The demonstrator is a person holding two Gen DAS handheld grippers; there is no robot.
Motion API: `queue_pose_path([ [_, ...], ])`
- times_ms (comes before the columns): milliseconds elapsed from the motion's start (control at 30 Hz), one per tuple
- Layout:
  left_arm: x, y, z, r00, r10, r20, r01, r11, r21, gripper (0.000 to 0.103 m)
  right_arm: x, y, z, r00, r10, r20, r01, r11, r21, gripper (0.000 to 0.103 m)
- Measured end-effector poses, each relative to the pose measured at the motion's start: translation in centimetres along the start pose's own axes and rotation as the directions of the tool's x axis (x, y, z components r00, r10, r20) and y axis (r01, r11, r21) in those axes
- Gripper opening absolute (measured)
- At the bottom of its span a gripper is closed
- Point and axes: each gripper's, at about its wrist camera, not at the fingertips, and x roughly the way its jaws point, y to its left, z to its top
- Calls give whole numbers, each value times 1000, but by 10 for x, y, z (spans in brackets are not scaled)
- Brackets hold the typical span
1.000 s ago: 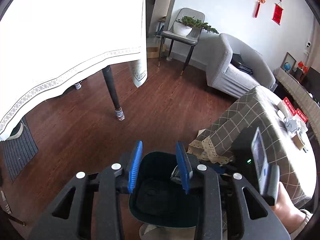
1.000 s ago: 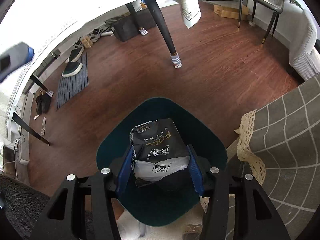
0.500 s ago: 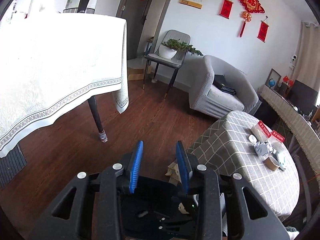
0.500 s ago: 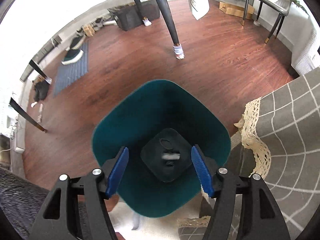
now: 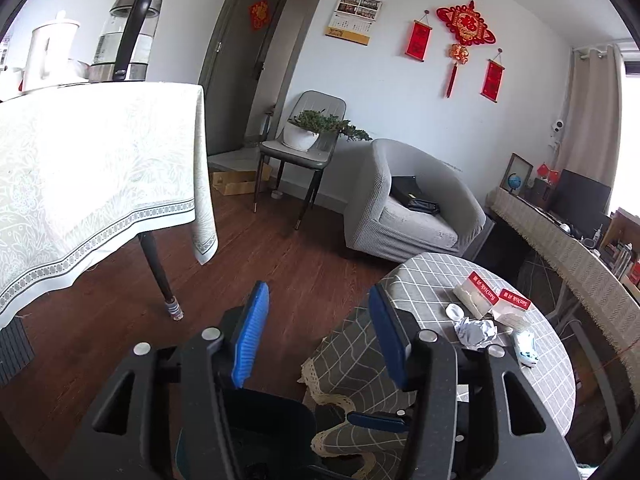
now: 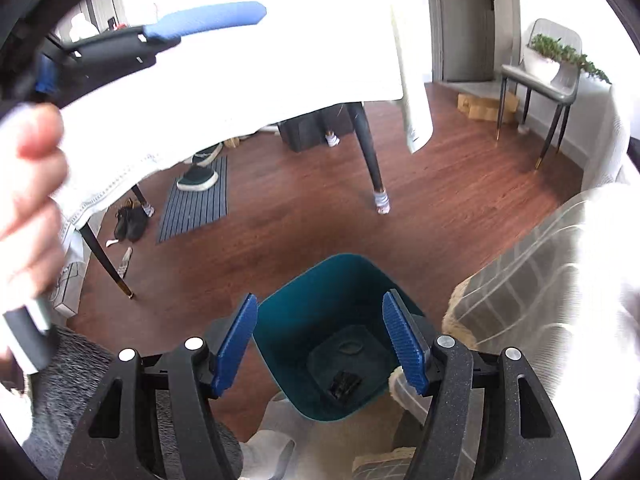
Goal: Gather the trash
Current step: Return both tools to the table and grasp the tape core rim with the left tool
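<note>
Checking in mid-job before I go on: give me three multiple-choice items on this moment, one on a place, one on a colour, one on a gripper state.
1. Where is the crumpled silver wrapper?
A. On the checked round table
B. On the floor
C. On the armchair

2. What colour is the trash bin?
A. Red
B. Teal
C. White

3. How is the right gripper?
A. Shut on a packet
B. Shut, empty
C. Open, empty

Answers: 1 A, it lies on the checked cloth beside two boxes; 2 B, its walls are teal; 3 C, its blue pads stand apart above the bin.

Left gripper [image 5: 318, 336] gapes empty; crumpled foil [image 5: 476, 330], perhaps, on checked table [image 5: 420, 280].
</note>
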Motion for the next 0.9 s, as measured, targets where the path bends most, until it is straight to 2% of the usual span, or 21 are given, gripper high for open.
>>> queue_pose_path([
  [167, 12, -30, -3, 1000, -20, -7, 20, 999, 32, 59, -43, -14, 0, 997, -41, 64, 40, 999, 8, 66],
  [367, 28, -65, -7, 998, -58, -20, 59, 996, 61, 65, -89, -57, -15, 982, -154, 109, 147, 987, 71, 66],
  [433, 37, -80, -12, 997, -71, -37, 74, 993, 87, 67, -104, -74, -22, 973, -196, 122, 183, 977, 110, 66],
  [633, 61, -123, -28, 990, -101, -100, 116, 981, 158, 74, -149, -123, -47, 928, -342, 147, 303, 924, 234, 66],
  [800, 80, -159, -47, 980, -119, -160, 153, 962, 225, 80, -179, -151, -74, 901, -411, 139, 353, 880, 318, 66],
  [867, 87, -172, -53, 974, -127, -187, 171, 955, 243, 80, -189, -160, -86, 892, -432, 135, 367, 865, 342, 69],
  [900, 90, -178, -56, 972, -130, -194, 177, 952, 249, 80, -194, -162, -92, 887, -443, 133, 375, 858, 352, 73],
])
